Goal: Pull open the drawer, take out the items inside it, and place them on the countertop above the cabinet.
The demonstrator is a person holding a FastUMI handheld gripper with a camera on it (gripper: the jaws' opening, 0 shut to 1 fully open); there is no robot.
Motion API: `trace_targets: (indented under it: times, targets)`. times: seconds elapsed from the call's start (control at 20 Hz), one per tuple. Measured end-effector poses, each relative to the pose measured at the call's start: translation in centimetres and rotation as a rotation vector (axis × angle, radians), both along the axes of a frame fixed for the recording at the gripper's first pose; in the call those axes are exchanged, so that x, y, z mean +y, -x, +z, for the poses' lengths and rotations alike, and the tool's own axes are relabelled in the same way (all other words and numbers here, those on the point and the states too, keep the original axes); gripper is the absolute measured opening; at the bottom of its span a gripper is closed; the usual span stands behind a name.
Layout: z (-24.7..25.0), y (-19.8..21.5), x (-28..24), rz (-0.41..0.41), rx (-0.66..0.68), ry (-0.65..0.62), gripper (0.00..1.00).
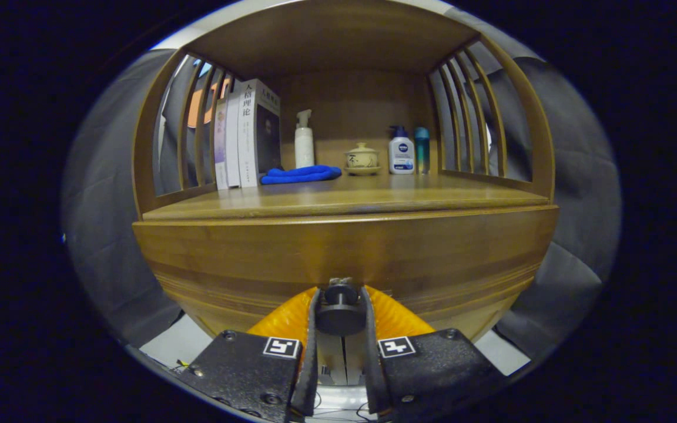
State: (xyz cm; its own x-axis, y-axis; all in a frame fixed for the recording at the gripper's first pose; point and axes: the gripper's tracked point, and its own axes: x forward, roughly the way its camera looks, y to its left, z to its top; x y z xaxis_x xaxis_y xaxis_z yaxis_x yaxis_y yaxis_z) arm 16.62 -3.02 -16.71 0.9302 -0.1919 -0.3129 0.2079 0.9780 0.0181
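I have the gripper [340, 317] closed on the drawer's knob [339, 310], jaws narrow, one pad on each side of its dark round head, so the step in hand is the pull. I judge it best to draw straight back, level with the drawer [344, 258] front, keeping the grip square so the knob does not slip out between the orange-backed fingers [284, 320]. The drawer looks shut: its honey-brown wooden front sits flush under the desk [344, 202], with the knob at its lower middle. Its contents are hidden. On the desk above the knob stand books [247, 135], a blue cloth [301, 174], a pump bottle [304, 141], a small lidded pot [362, 158] and two more bottles [409, 151], leaving bare wood in front.
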Motion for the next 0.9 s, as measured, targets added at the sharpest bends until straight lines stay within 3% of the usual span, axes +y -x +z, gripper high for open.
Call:
trace_targets:
  times: [0.9]
  targets:
    - [-1.2,12.4,2.2,0.062,0.007,0.021,0.36]
